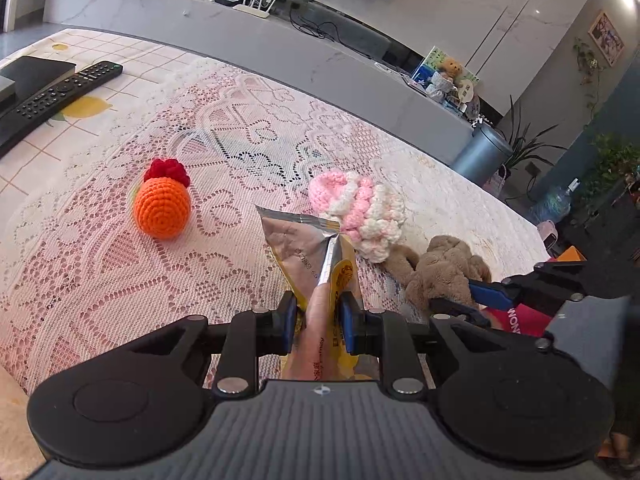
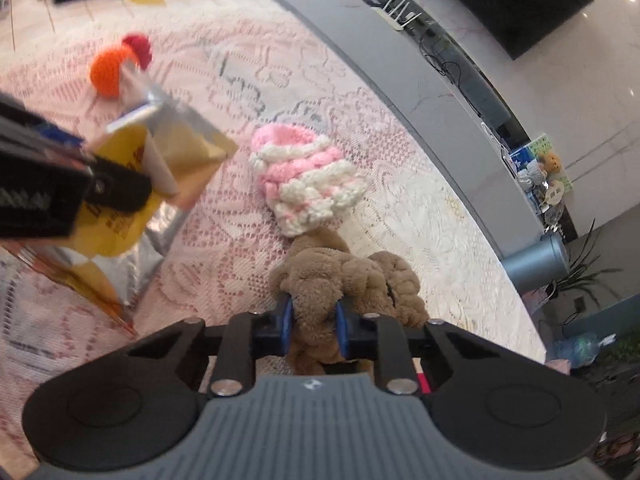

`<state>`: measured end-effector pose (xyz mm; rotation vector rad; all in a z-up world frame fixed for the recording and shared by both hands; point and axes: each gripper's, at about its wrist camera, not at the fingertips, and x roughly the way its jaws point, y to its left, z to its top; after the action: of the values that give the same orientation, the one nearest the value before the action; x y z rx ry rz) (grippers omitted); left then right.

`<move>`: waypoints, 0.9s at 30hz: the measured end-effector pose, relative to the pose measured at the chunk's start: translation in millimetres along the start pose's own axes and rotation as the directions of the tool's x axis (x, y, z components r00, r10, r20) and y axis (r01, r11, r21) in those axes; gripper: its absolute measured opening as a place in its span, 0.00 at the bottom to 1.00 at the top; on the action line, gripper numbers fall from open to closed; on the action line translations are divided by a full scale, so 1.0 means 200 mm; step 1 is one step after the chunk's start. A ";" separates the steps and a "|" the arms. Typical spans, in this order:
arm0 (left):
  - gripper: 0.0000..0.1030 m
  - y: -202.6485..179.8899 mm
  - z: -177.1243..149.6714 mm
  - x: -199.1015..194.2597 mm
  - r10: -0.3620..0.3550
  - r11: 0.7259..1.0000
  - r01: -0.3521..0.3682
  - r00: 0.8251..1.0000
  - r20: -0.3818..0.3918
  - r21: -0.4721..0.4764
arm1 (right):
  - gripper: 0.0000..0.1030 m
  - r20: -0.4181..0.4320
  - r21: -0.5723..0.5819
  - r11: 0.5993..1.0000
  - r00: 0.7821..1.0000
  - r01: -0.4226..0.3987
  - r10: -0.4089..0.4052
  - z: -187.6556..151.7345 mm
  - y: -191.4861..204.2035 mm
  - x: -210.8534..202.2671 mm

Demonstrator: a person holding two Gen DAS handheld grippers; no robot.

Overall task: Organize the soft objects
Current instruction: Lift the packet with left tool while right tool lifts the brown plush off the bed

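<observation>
My left gripper (image 1: pixel 319 322) is shut on a yellow and silver foil pouch (image 1: pixel 308 256) and holds it above the lace tablecloth; the pouch also shows in the right wrist view (image 2: pixel 168 160). My right gripper (image 2: pixel 313 320) is shut on a brown plush toy (image 2: pixel 344 280), which also shows at the right of the left wrist view (image 1: pixel 440 272). A pink and white crocheted piece (image 1: pixel 360 212) lies just beyond the plush (image 2: pixel 308 176). An orange crocheted ball with a red top (image 1: pixel 162 204) sits further left (image 2: pixel 112 68).
A black remote (image 1: pixel 60 96) and a dark flat box (image 1: pixel 24 76) lie at the table's far left. A grey TV bench (image 1: pixel 280 48) with a router runs behind the table. A grey bin (image 1: pixel 480 152) and plants stand at the right.
</observation>
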<state>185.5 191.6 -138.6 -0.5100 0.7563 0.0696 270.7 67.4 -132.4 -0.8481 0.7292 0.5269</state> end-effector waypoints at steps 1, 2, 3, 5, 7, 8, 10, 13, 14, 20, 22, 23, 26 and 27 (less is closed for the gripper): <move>0.25 0.00 -0.01 -0.02 -0.003 1.000 0.003 1.000 0.002 -0.005 | 0.19 0.003 0.030 0.999 0.999 -0.036 0.036 0.00 -0.01 -0.05; 0.25 0.01 -0.01 -0.03 -0.005 1.000 0.005 1.000 0.005 -0.013 | 0.19 0.009 0.055 0.996 0.997 -0.073 0.072 -0.01 -0.01 -0.10; 0.25 0.02 -0.02 -0.05 -0.006 1.000 0.006 1.000 0.008 -0.023 | 0.19 0.021 0.079 0.990 0.993 -0.115 0.113 -0.02 -0.01 -0.16; 0.25 0.03 -0.03 -0.10 -0.001 0.999 0.001 1.000 0.006 -0.045 | 0.19 0.035 0.108 0.977 0.983 -0.183 0.180 -0.05 0.01 -0.26; 0.25 0.04 -0.04 -0.14 0.003 0.998 -0.003 1.000 -0.003 -0.063 | 0.20 0.031 0.135 0.959 0.968 -0.250 0.248 -0.09 0.06 -0.32; 0.25 0.04 -0.05 -0.16 0.002 0.998 -0.002 1.000 -0.004 -0.062 | 0.20 0.026 0.157 0.947 0.960 -0.280 0.279 -0.11 0.08 -0.32; 0.25 0.02 -0.08 -0.19 0.011 0.999 -0.011 1.000 -0.007 -0.039 | 0.20 0.010 0.238 0.912 0.940 -0.333 0.341 -0.17 0.10 -0.29; 0.24 -0.01 -0.11 -0.22 0.020 1.000 -0.020 1.000 -0.006 0.002 | 0.19 0.018 0.481 0.761 0.873 -0.436 0.488 -0.26 0.02 -0.16; 0.23 -0.02 -0.11 -0.23 0.018 1.000 -0.018 1.000 -0.005 0.006 | 0.18 0.037 0.538 0.713 0.858 -0.450 0.513 -0.28 -0.01 -0.14; 0.23 -0.02 -0.14 -0.25 0.015 1.000 -0.015 1.000 0.020 0.002 | 0.24 0.073 0.539 0.717 0.872 -0.443 0.484 -0.28 0.00 -0.21; 0.23 -0.01 -0.14 -0.25 0.018 1.000 -0.018 1.000 0.021 -0.006 | 0.29 0.098 0.523 0.730 0.882 -0.440 0.461 -0.29 -0.01 -0.26; 0.23 -0.01 -0.13 -0.25 0.021 1.000 -0.020 1.000 0.021 -0.007 | 0.30 0.112 0.514 0.739 0.889 -0.435 0.445 -0.30 -0.01 -0.29; 0.23 -0.02 -0.14 -0.26 0.027 1.000 -0.027 0.999 0.023 0.001 | 0.40 0.150 0.482 0.765 0.900 -0.427 0.408 -0.33 -0.05 -0.35; 0.23 -0.02 -0.14 -0.26 0.028 1.000 -0.028 0.999 0.023 0.006 | 0.44 0.162 0.463 0.782 0.907 -0.418 0.389 -0.33 -0.04 -0.37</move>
<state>130.5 180.2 -119.1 -0.4917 0.7410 0.0993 205.6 -1.0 -102.5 -0.1905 0.9485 0.7070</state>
